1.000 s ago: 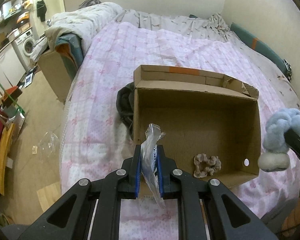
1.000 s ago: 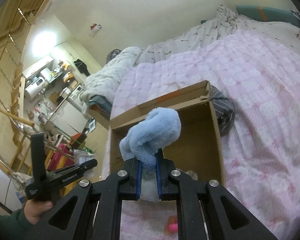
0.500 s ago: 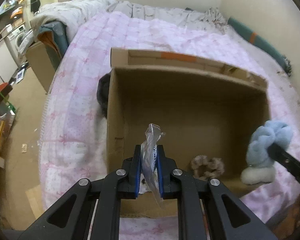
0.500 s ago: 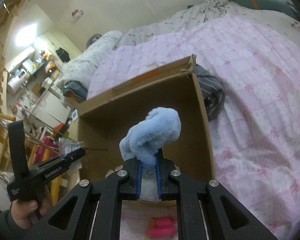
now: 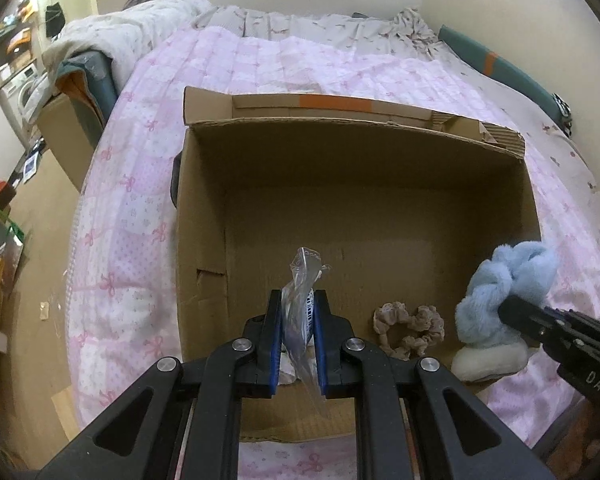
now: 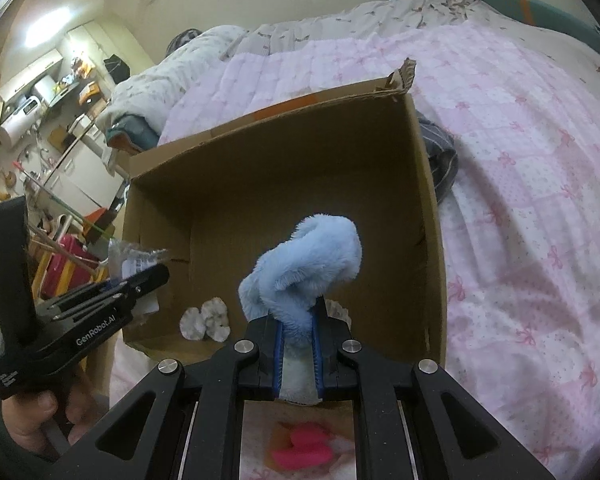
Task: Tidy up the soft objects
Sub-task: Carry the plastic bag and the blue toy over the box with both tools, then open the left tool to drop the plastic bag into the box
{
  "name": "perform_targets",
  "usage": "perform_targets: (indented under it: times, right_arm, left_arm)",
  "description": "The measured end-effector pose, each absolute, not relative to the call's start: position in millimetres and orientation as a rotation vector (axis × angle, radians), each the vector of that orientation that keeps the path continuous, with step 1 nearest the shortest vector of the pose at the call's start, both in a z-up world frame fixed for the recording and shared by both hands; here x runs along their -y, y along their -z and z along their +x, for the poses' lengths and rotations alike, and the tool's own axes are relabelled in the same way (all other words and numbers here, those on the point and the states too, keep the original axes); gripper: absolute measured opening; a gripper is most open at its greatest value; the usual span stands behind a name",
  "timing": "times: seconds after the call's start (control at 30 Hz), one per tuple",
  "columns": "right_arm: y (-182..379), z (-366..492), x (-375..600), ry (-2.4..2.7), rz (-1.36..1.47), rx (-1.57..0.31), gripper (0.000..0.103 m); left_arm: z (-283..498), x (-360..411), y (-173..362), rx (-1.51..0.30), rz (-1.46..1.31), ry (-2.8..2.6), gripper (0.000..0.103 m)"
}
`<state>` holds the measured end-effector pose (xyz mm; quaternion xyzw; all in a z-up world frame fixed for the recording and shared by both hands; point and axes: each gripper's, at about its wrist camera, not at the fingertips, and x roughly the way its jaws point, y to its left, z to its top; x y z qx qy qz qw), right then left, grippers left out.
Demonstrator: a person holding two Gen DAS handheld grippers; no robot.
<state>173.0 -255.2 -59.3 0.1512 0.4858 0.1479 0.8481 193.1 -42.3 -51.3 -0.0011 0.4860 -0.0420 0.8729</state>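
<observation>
Slipper (image 6: 300,264), pinched by the right tool (image 6: 298,344) over the box (image 5: 204,216), and the left tool's (image 5: 298,344) pinched bag (image 5: 302,280) might snag together if dropped.

dark garment (image 5: 175,184): mostly hidden behind cardboard box (image 5: 204,216) | pink object (image 6: 302,446): blurred

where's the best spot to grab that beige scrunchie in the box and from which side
Take the scrunchie across one of its ruffled loops, coming straight down from above. It lies flat on the floor of the cardboard box, close to the near wall, so a sideways approach looks blocked. The looped band is narrow enough to pinch. Both the left gripper and right gripper are full now.
</observation>
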Motion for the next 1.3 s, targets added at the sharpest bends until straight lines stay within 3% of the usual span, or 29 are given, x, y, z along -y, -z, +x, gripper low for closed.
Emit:
perform_targets:
  times: [0.53, 0.73, 0.87, 1.3]
  right_arm:
    - [62.8, 177.2, 244.3, -0.295, 0.269, -1.045, 0.013]
    - [61.6, 177.4, 243.5, -0.303, 0.273, -1.04, 0.013]
    - [60.1, 176.5, 241.6, -0.311, 0.267, -1.023, 0.013]
    - [60.8, 176.4, 243.4, -0.293, 0.252, -1.009, 0.013]
  left_arm:
    - [192.3, 39.6, 49.4, -1.004, 0.002, 0.065, 0.013]
    - [191.8, 43.7, 51.1, -1.007, 0.034, 0.045, 0.026]
    - [192.0, 42.5, 49.3, -1.004, 0.031, 0.028, 0.061]
    - [191.5, 39.4, 46.1, -0.988, 0.023, 0.013, 0.062]
